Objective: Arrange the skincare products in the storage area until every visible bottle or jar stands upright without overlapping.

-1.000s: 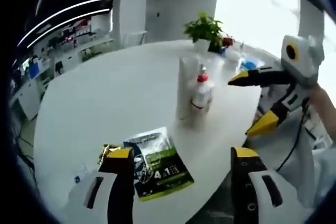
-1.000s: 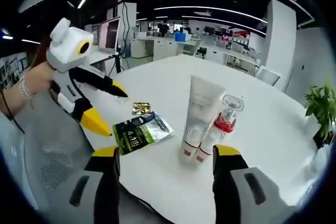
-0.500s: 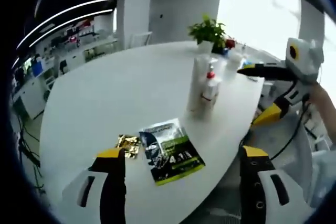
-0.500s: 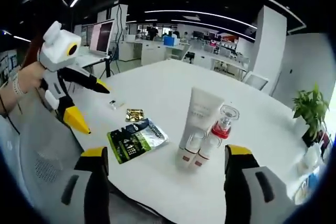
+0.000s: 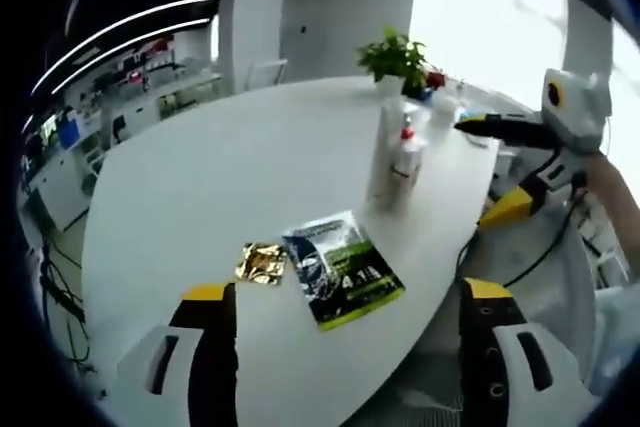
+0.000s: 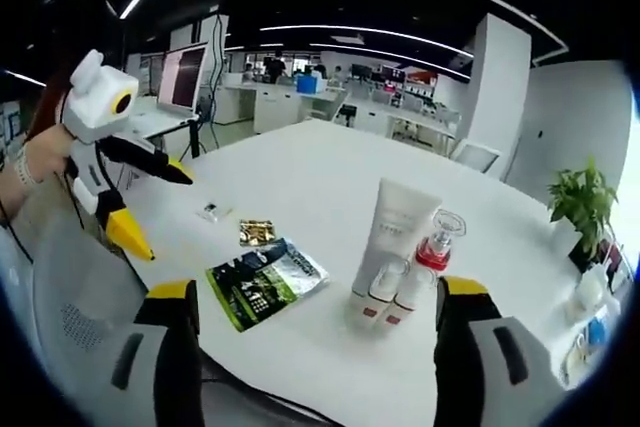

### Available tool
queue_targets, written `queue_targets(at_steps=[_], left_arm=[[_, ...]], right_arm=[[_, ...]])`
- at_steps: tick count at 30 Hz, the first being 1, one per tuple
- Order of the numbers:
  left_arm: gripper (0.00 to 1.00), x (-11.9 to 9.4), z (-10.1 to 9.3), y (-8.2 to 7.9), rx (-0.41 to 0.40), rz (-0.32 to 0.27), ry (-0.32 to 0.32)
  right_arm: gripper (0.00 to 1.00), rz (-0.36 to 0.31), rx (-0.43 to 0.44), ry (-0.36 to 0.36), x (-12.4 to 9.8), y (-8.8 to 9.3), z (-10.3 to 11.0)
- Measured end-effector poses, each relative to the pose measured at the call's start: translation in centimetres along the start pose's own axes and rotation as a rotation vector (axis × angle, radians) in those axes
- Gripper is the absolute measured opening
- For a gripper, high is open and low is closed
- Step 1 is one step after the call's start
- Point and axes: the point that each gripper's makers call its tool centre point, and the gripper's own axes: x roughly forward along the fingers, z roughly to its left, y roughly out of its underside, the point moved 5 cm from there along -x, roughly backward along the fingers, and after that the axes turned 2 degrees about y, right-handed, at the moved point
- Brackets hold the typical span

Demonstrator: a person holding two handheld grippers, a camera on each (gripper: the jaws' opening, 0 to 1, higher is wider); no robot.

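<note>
Skincare products (image 6: 400, 259) stand upright; both grippers hover open-jawed.

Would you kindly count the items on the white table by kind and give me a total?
Tall white squeeze tubes: 1
Small bottles, white with a red band, some topped by clear caps: 3, as far as the cluster shows
Flat green and black sachets: 1
Small gold foil packets: 1
Tiny white packets: 1
Total: 7
</note>
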Motion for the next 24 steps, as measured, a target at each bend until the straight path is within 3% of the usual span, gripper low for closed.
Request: queue_targets(at_steps=[7, 10, 24], left_arm=[[0.92, -0.5, 0.8, 0.3, 0.012, -0.004, 0.007], [0.94, -0.6, 1.1, 0.8, 0.012, 0.025, 0.019], [0.97, -0.7, 1.8, 1.2, 0.023, 0.016, 0.021]], right_arm=[[0.99, 0.014, -0.005, -0.002, 0.4, -0.1, 1.2], [0.99, 0.012, -0.003, -0.007, 0.7, -0.3, 1.7], [0.99, 0.039, -0.006, -0.045, 2.3, -0.5, 2.8]])
